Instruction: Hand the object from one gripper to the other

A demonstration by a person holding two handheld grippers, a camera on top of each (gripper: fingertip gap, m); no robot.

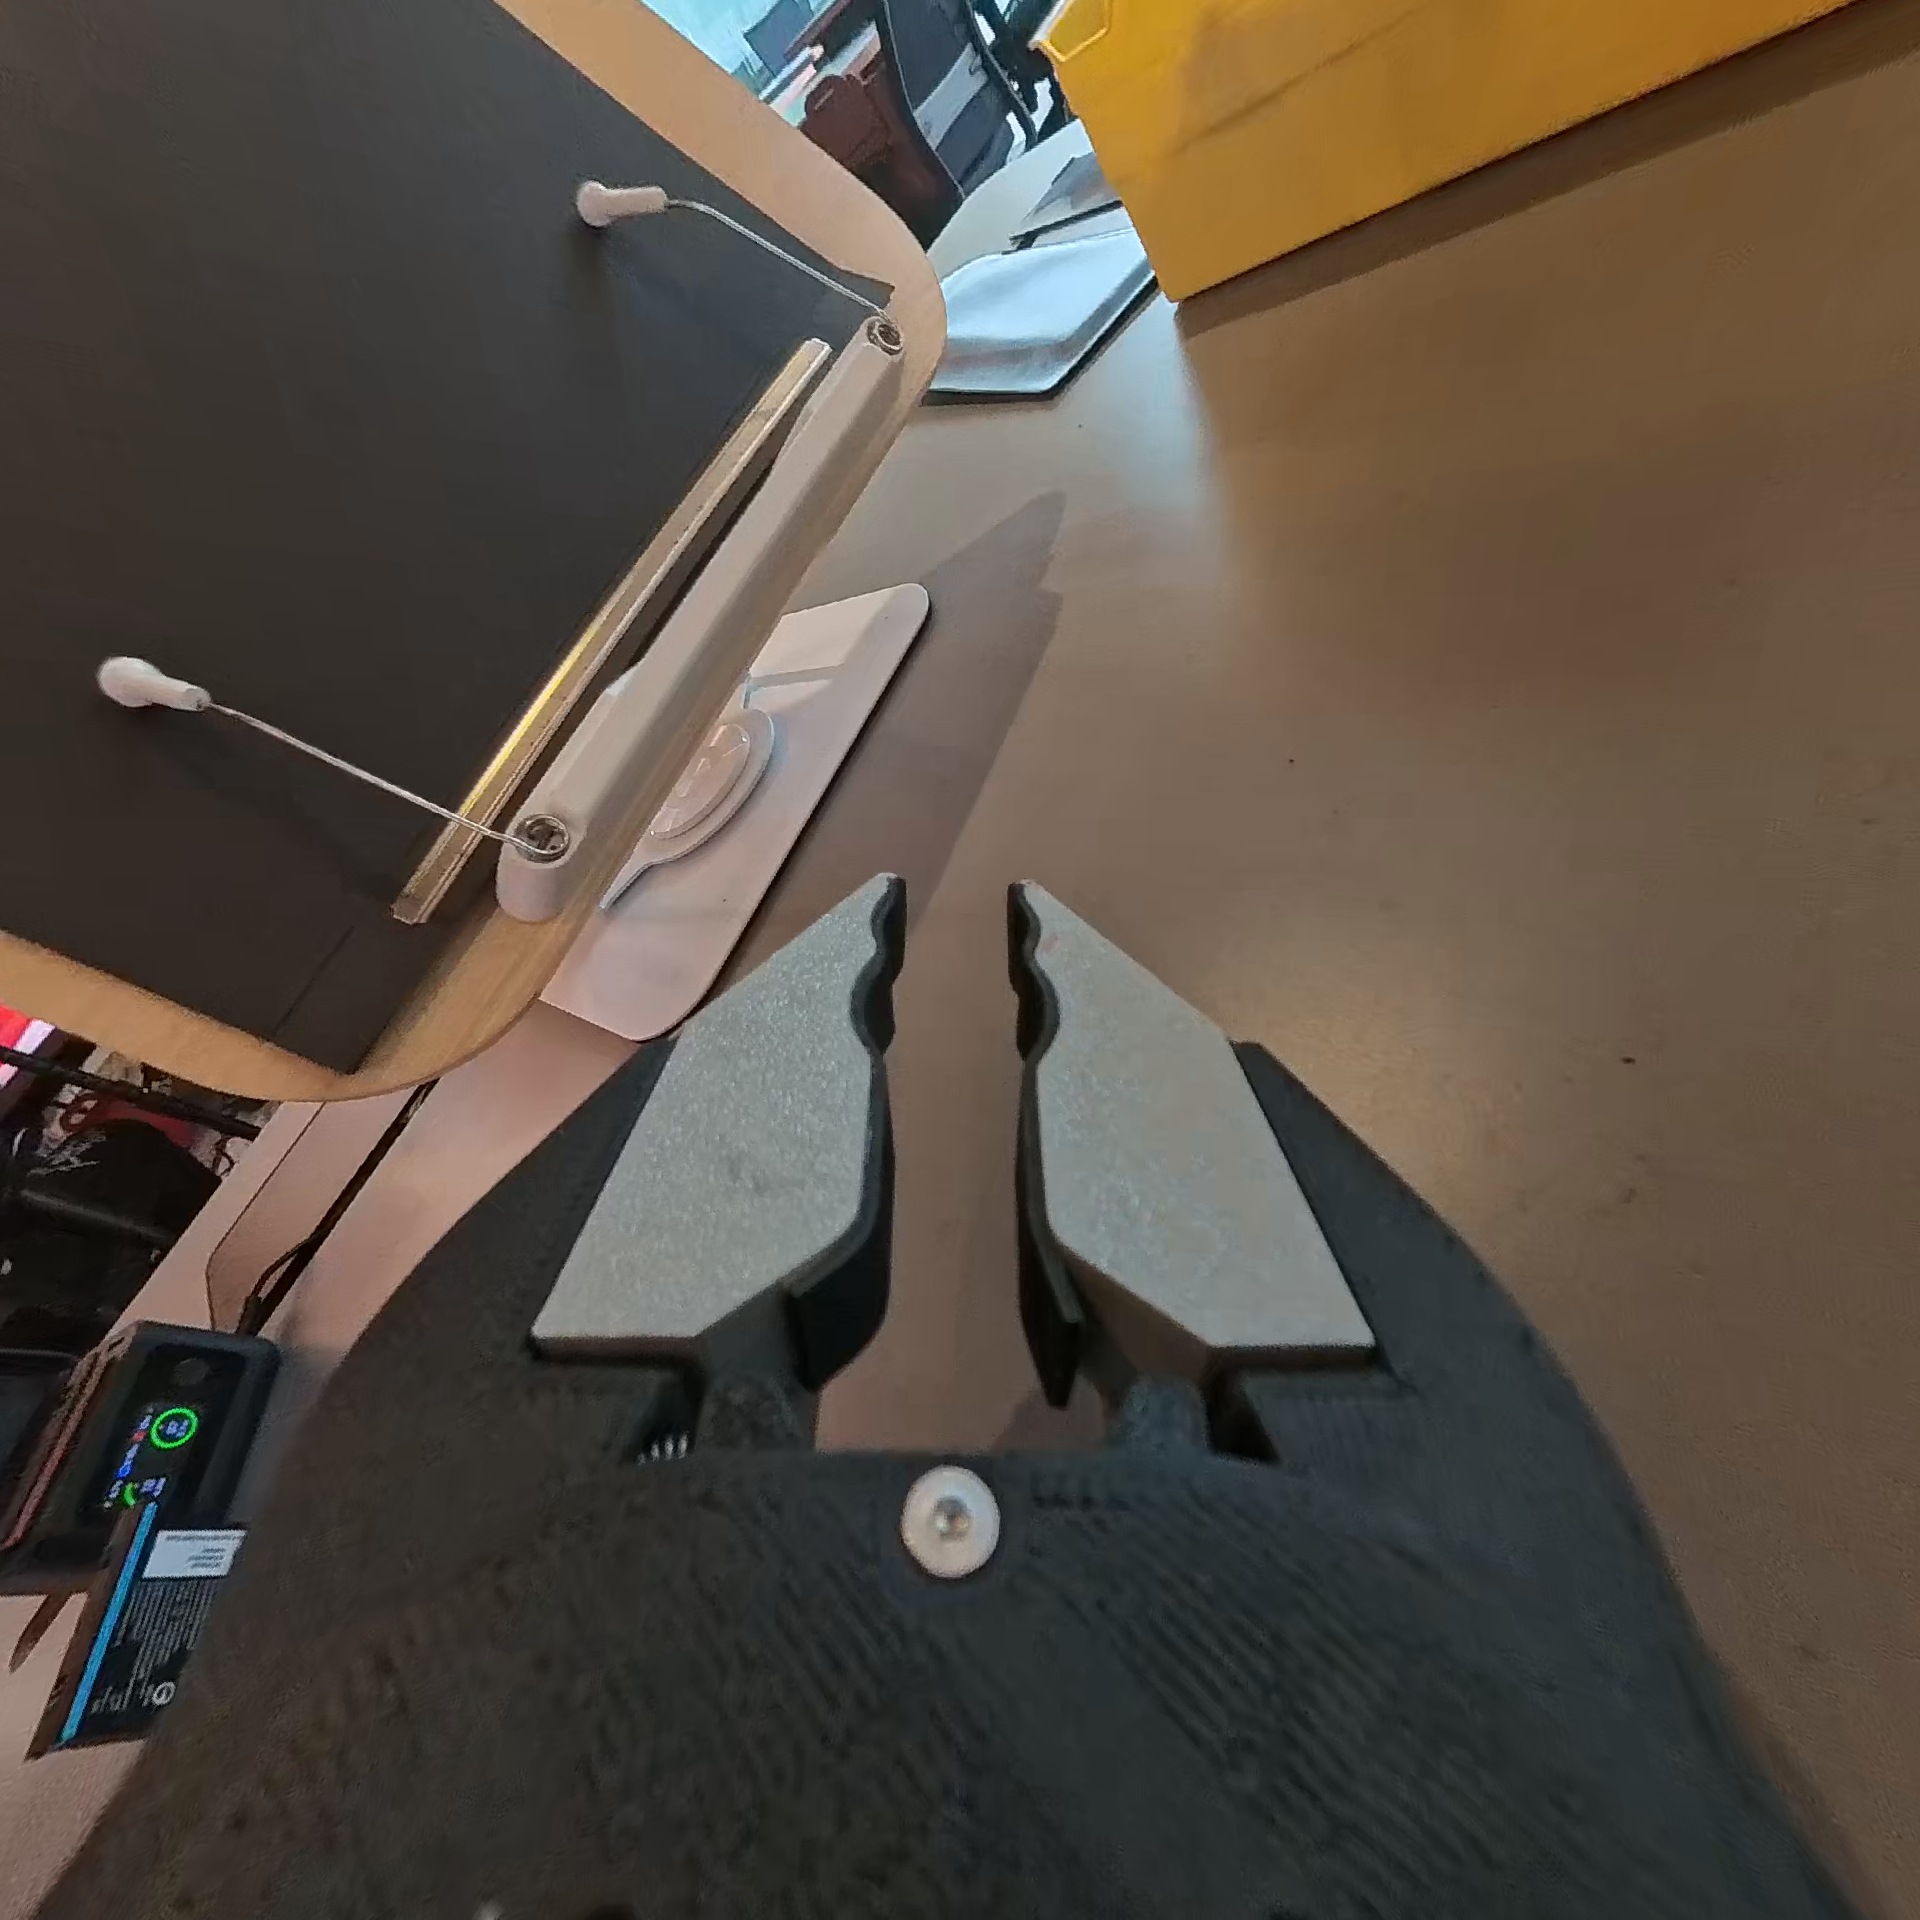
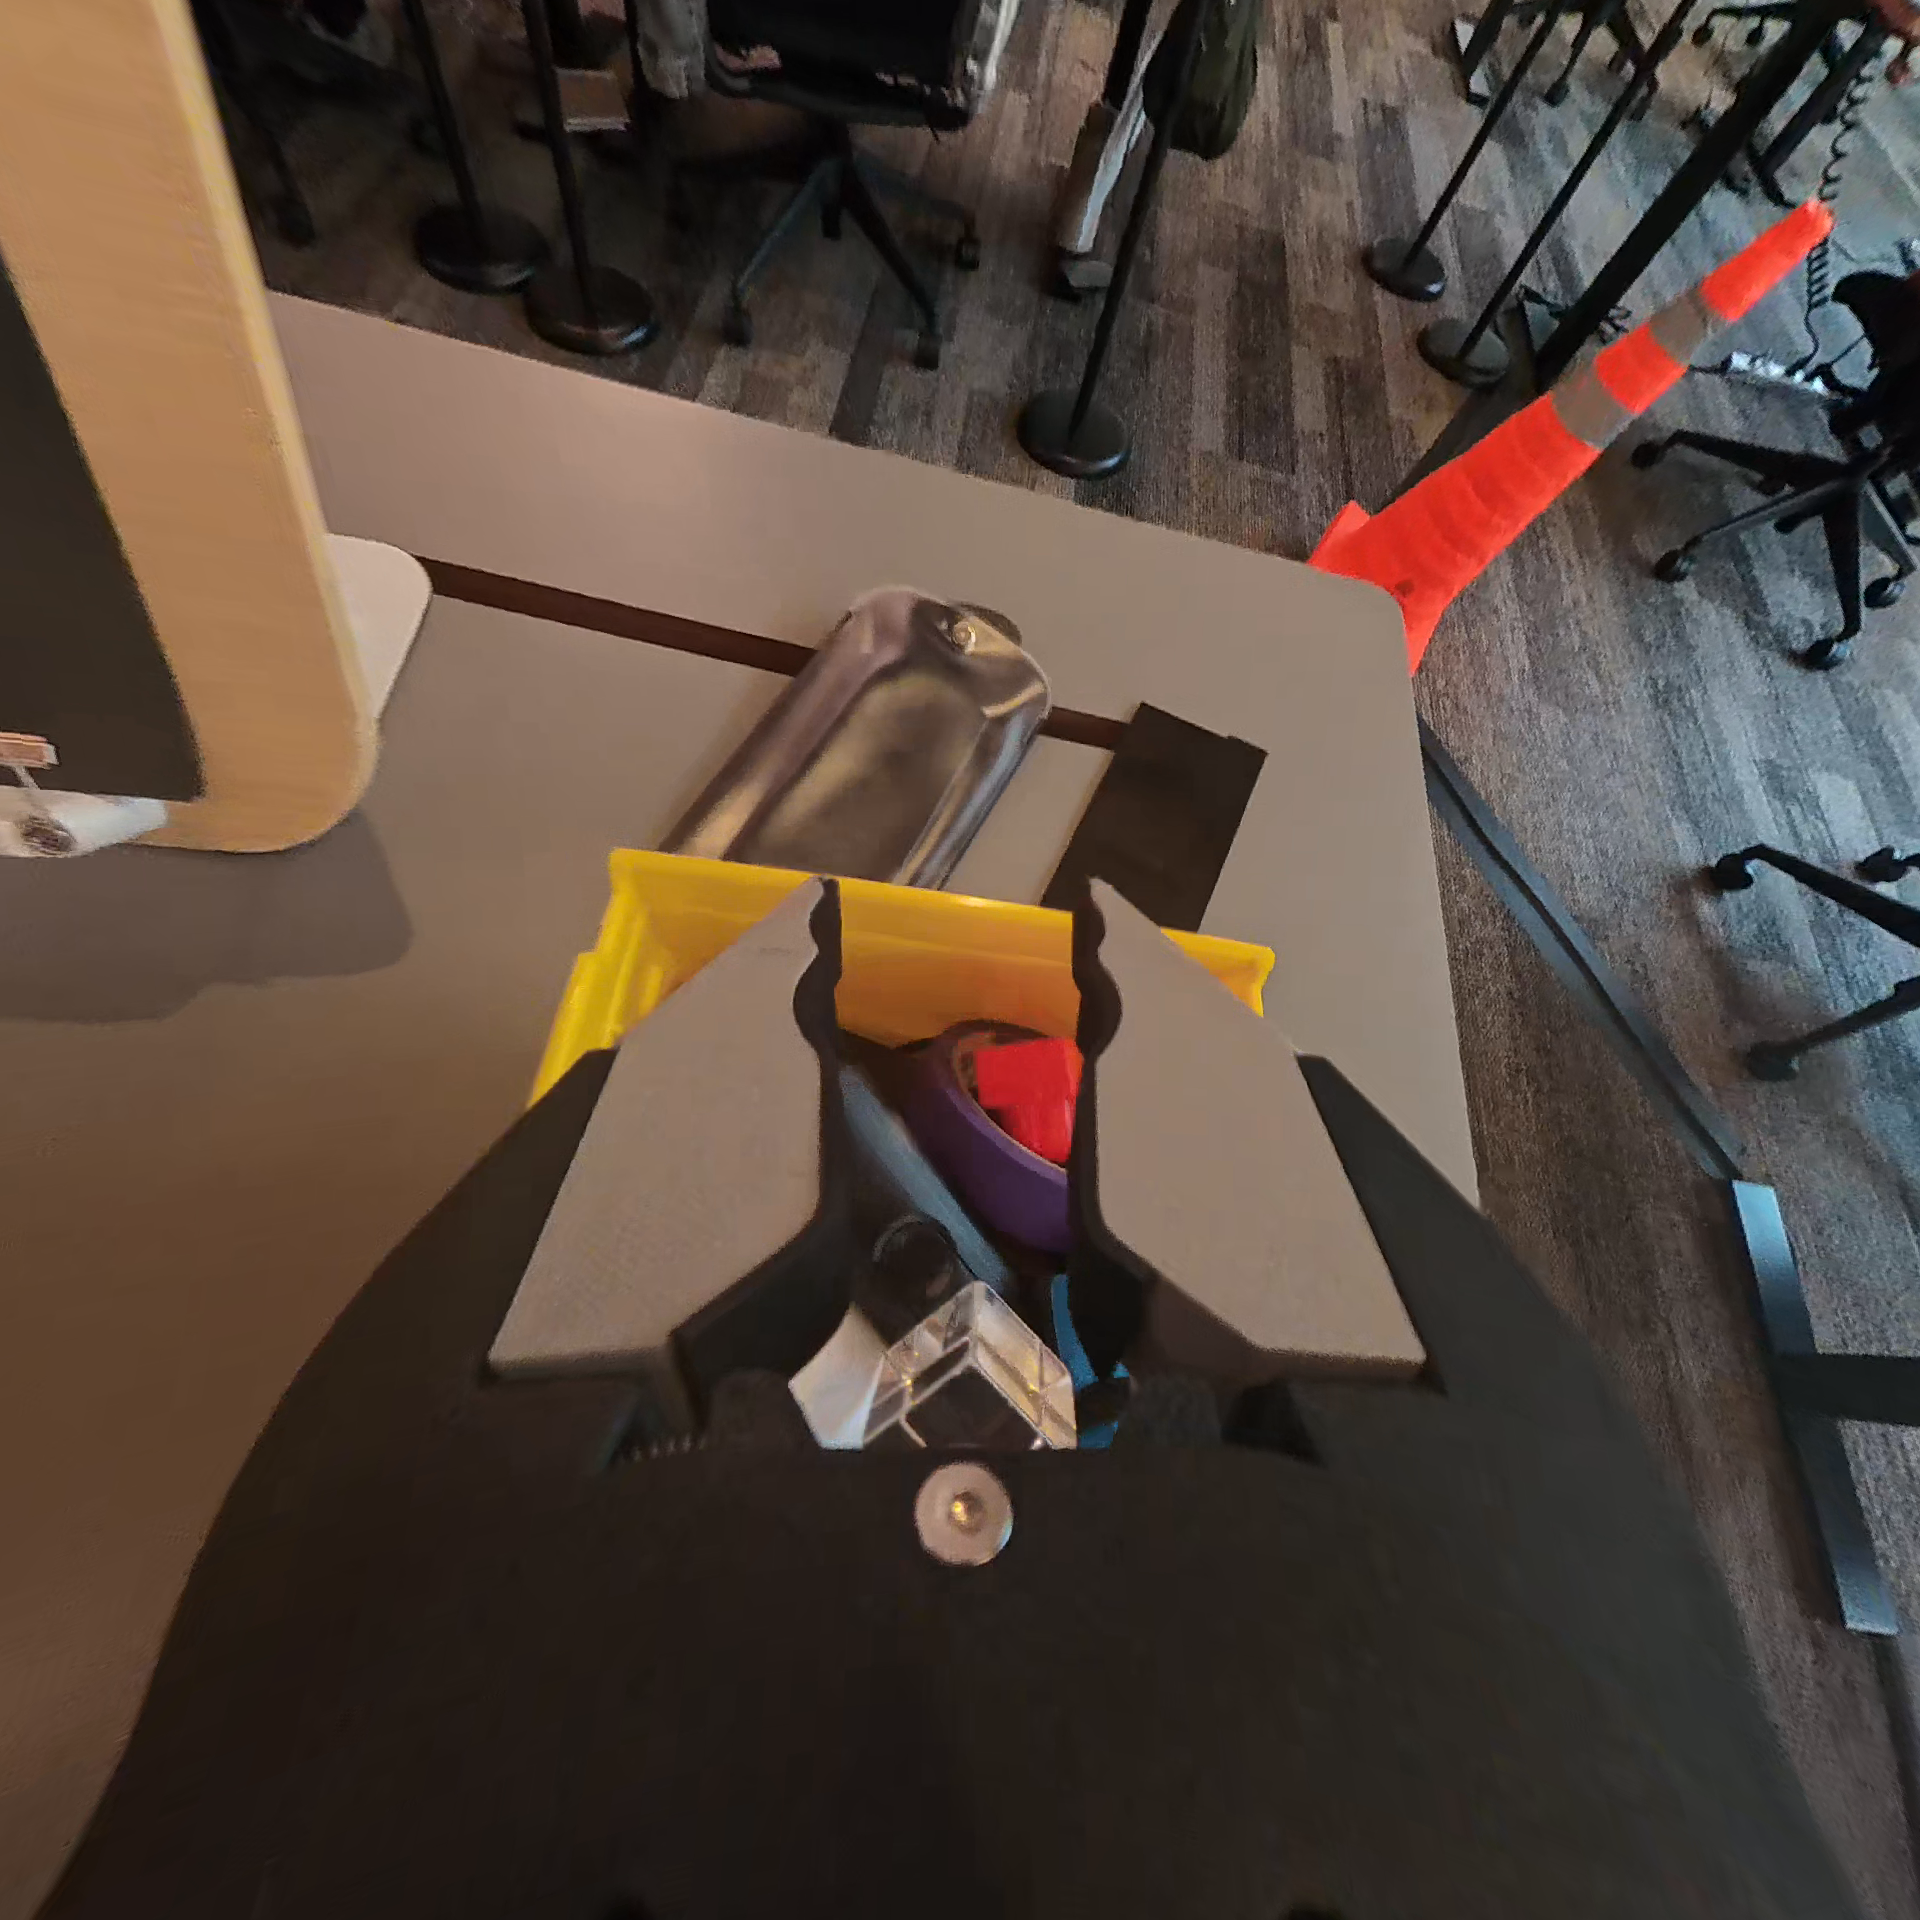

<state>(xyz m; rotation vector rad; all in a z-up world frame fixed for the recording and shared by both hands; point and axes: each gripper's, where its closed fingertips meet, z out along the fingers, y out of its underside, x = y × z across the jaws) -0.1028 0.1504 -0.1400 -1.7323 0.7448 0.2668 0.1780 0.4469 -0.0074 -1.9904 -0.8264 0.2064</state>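
Note:
My right gripper (image 2: 956, 904) is open and empty, hovering above a yellow bin (image 2: 935, 956) on the table. Between its fingers I see inside the bin a purple tape roll (image 2: 997, 1153), a red block (image 2: 1029, 1091), a clear plastic block (image 2: 956, 1371) and a blue piece (image 2: 1081, 1361). My left gripper (image 1: 956, 904) is open a little and empty, low over the brown table (image 1: 1455, 831). The yellow bin shows far off in the left wrist view (image 1: 1351, 135). Neither gripper shows in the other's view.
A wooden book stand with a black board and two wire page holders (image 1: 416, 520) stands on a white base (image 1: 769, 790) left of my left gripper. A shiny metal tray (image 2: 873, 748) and a black pad (image 2: 1164, 800) lie beyond the bin. An orange cone (image 2: 1538, 447) stands on the floor. The tips of one gripper are about 45 centimetres away from the tips of the other.

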